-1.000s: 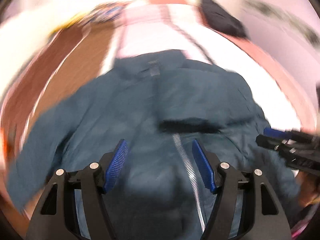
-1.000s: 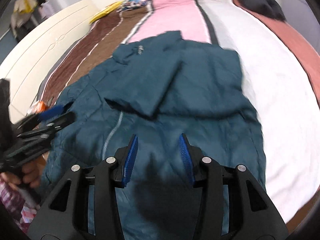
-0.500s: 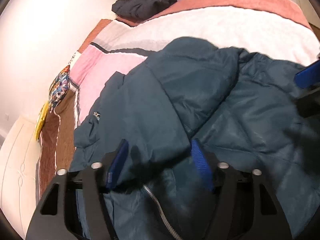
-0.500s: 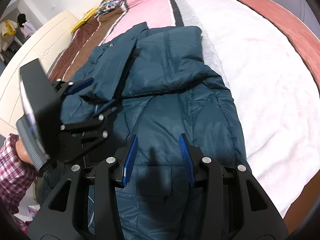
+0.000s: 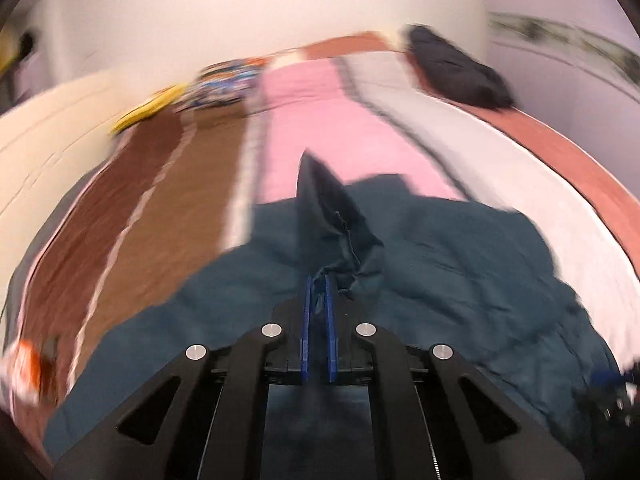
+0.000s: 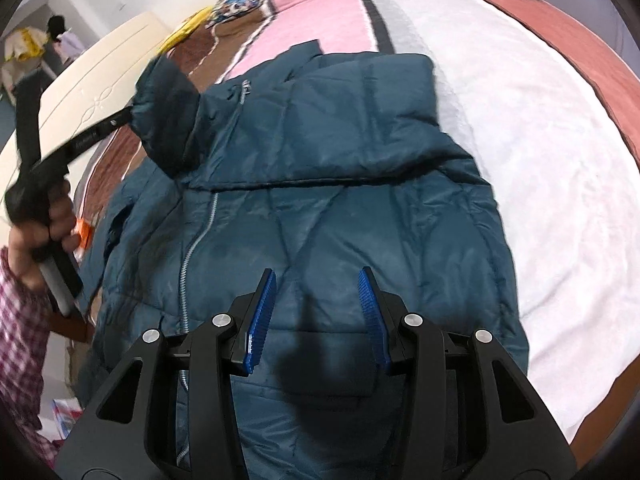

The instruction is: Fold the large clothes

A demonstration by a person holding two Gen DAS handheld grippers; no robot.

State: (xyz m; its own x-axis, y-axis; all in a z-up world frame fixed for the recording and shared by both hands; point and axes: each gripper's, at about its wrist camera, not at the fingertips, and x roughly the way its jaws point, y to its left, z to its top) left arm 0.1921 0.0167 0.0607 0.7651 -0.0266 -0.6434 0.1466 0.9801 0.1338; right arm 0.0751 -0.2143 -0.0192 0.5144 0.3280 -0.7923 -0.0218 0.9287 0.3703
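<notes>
Gripping one jacket (image 6: pixel 340 184) sleeve (image 6: pixel 168 112), left gripper (image 5: pixel 318 284) (right gripper (image 6: pixel 316 300) agape).

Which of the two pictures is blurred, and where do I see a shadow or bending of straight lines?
Left wrist view: motion blur smears the bed cover; only the left gripper, shut on jacket fabric, is sharp. Right wrist view: mostly sharp; the open right gripper casts a dark shadow on the jacket; the lifted sleeve is slightly blurred. Both: fisheye curving, dark corners.

Each gripper is a black frame of angled arms with triangular cut-outs, round silver screw heads at the pivots and ribbed blue pads (image 6: pixel 262 312) lining the fingers. Behind the left gripper's (image 5: pixel 317 284) black handle, the person's hand (image 6: pixel 44 220) emerges from a pink-and-white checked sleeve (image 6: pixel 18 344).
</notes>
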